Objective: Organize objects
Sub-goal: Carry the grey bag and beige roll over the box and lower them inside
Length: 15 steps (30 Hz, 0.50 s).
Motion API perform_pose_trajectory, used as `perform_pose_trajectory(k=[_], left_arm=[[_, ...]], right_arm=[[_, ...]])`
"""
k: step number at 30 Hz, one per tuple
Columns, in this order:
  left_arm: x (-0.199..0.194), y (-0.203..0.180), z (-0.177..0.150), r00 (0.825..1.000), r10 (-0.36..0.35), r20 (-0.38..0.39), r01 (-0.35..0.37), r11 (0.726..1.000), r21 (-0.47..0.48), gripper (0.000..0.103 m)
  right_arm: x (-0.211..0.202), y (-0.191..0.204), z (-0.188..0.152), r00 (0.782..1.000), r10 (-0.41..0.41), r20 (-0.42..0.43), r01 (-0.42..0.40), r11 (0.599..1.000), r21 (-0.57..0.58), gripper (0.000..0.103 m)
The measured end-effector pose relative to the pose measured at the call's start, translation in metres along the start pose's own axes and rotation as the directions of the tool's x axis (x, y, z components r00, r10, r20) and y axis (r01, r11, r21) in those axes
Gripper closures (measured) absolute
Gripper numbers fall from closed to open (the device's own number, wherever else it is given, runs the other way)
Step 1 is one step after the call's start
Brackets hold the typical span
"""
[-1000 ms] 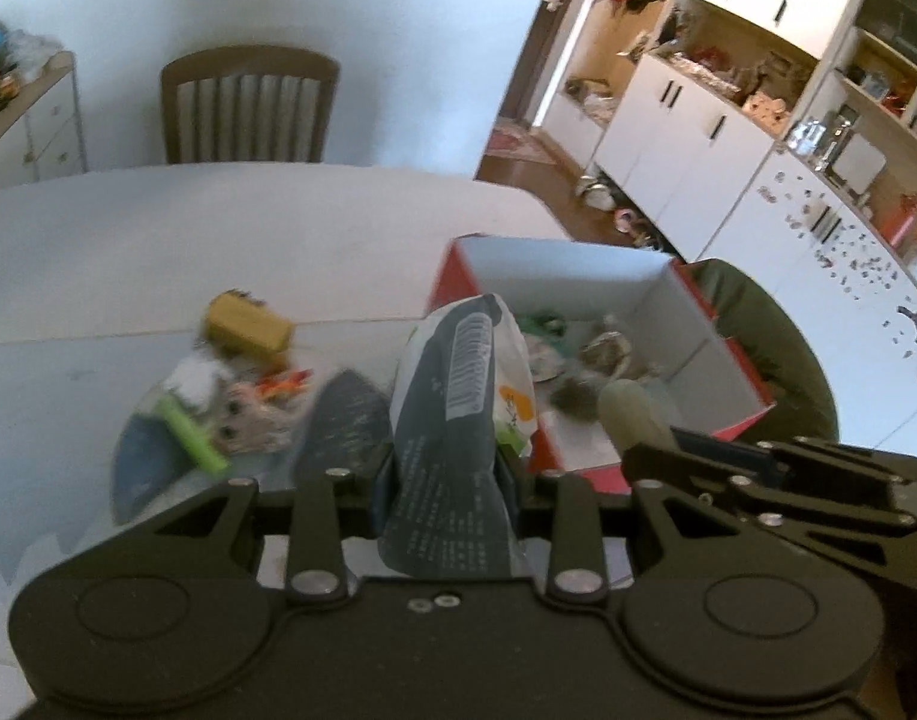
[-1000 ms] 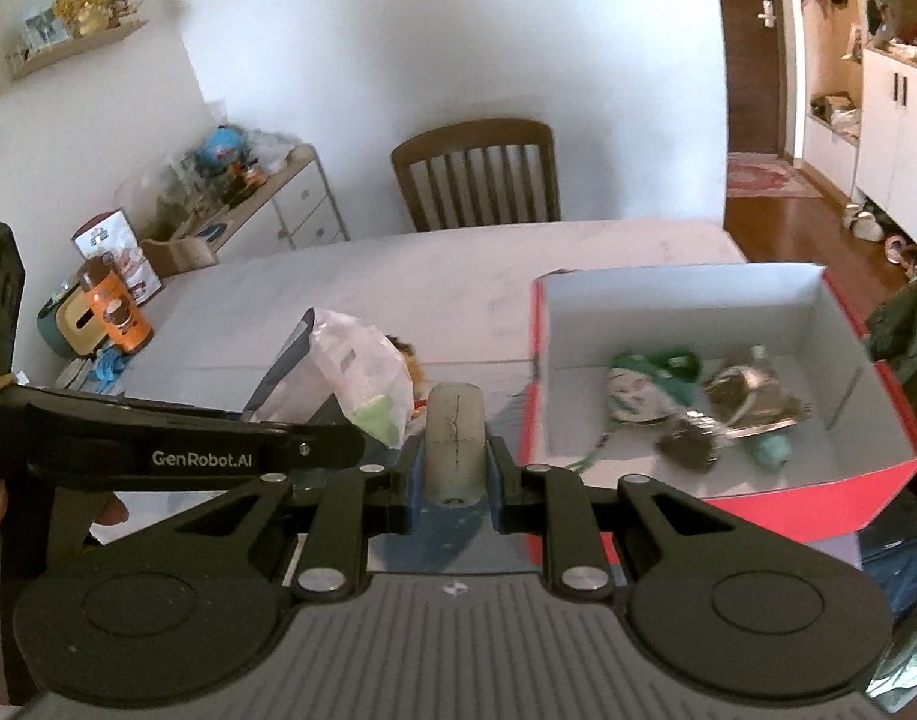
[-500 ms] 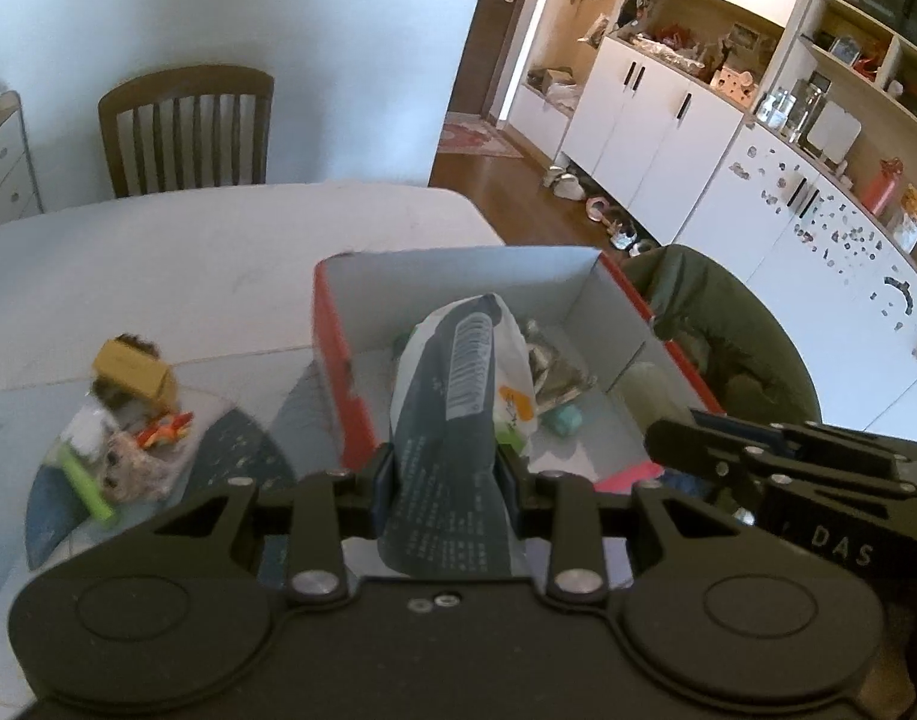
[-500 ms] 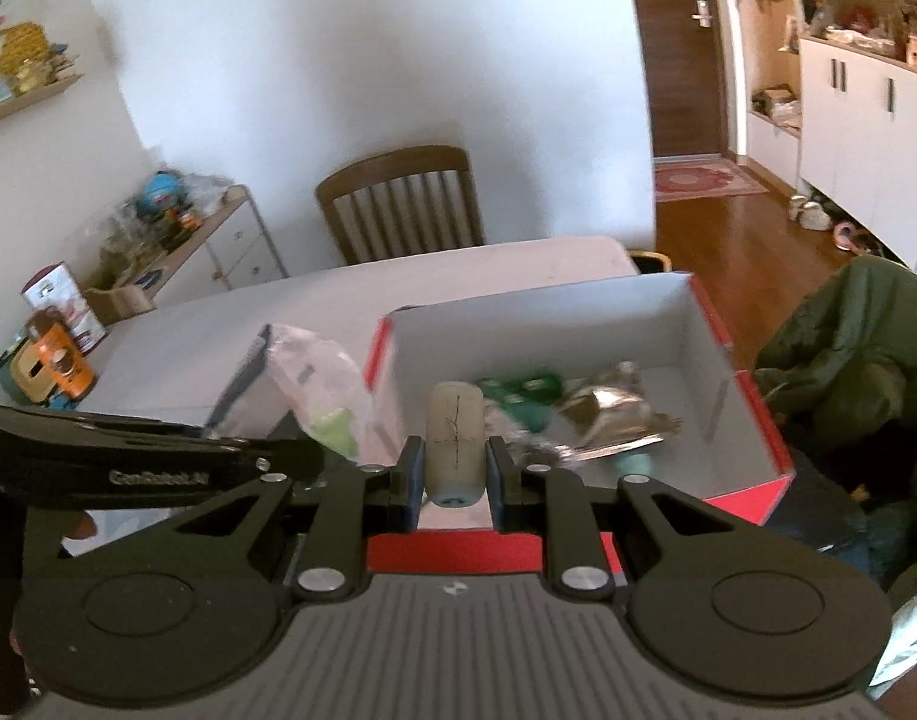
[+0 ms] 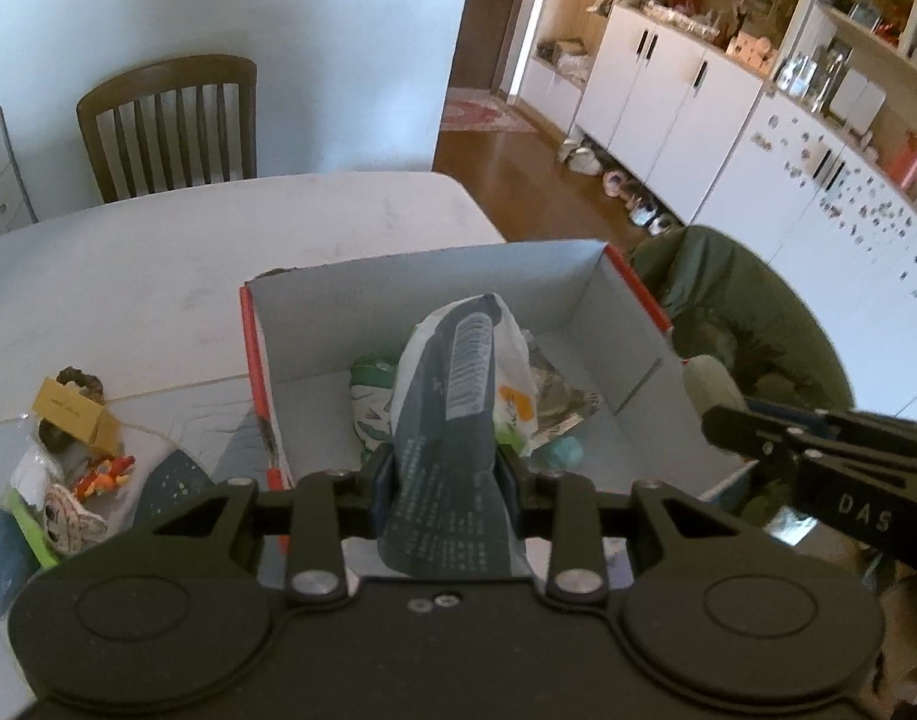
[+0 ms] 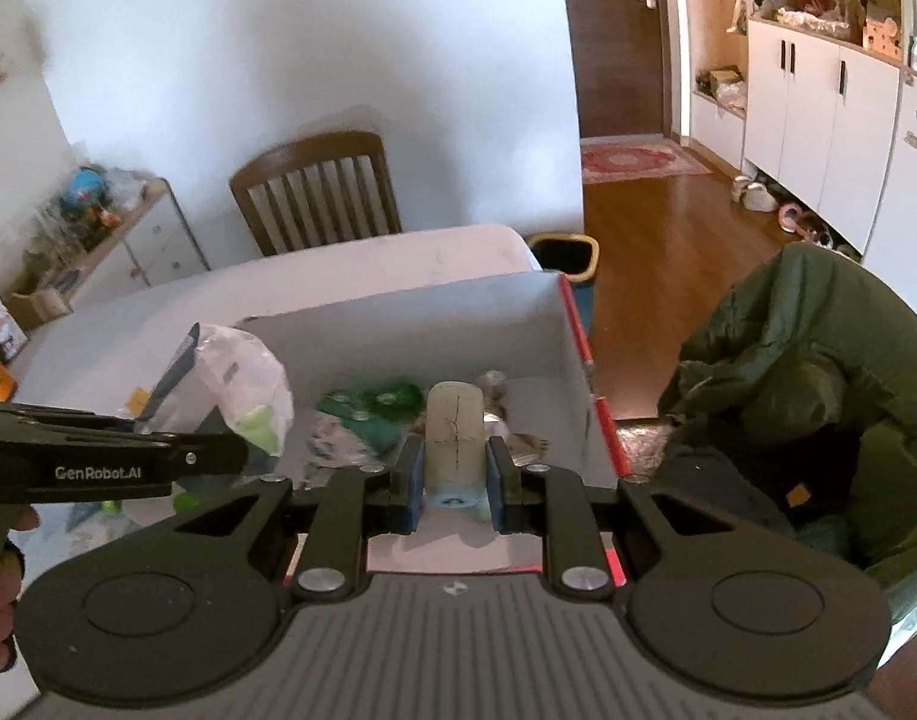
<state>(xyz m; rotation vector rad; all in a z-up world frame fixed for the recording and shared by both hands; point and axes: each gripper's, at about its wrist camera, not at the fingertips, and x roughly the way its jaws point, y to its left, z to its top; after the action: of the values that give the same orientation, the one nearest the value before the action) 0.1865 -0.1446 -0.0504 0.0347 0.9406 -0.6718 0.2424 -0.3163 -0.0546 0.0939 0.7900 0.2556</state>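
Observation:
My left gripper point(image 5: 448, 474) is shut on a grey-and-white snack bag point(image 5: 458, 396) and holds it above the red box point(image 5: 254, 354), whose grey inside holds several packets. The same bag point(image 6: 236, 384) shows at the left of the right wrist view. My right gripper point(image 6: 455, 480) is shut on a pale cream cylinder point(image 6: 455, 438) with a blue base, over the near side of the box point(image 6: 584, 360). The right gripper's arm point(image 5: 818, 450) reaches in from the right of the left wrist view.
A heap of small items with a yellow box point(image 5: 74, 414) lies on the table left of the red box. A wooden chair point(image 5: 170, 126) stands at the far side. A dark green coat point(image 6: 788, 390) lies right of the box. A bin point(image 6: 566, 255) sits on the floor.
Both grippers have moved to the right with their loads, from beside the heap to over the red box. Neither grip has altered.

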Motion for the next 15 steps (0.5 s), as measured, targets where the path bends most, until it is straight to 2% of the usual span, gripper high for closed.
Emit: perform_pose_trajectory(k=[7, 15], left_arm=[[0.037, -0.002, 0.009, 0.994, 0.074, -0.083, -0.071, 0.997, 0.033, 0.07], [0.07, -0.001, 0.008, 0.973, 0.14, -0.181, -0.129, 0.989, 0.072, 0.07]], right_arm=[[0.04, -0.009, 0.009, 0.996, -0.011, -0.083, 0.01, 1.0, -0.015, 0.083], [0.08, 0.0, 0.01, 0.985, -0.021, -0.169, 0.006, 0.996, -0.088, 0.083]])
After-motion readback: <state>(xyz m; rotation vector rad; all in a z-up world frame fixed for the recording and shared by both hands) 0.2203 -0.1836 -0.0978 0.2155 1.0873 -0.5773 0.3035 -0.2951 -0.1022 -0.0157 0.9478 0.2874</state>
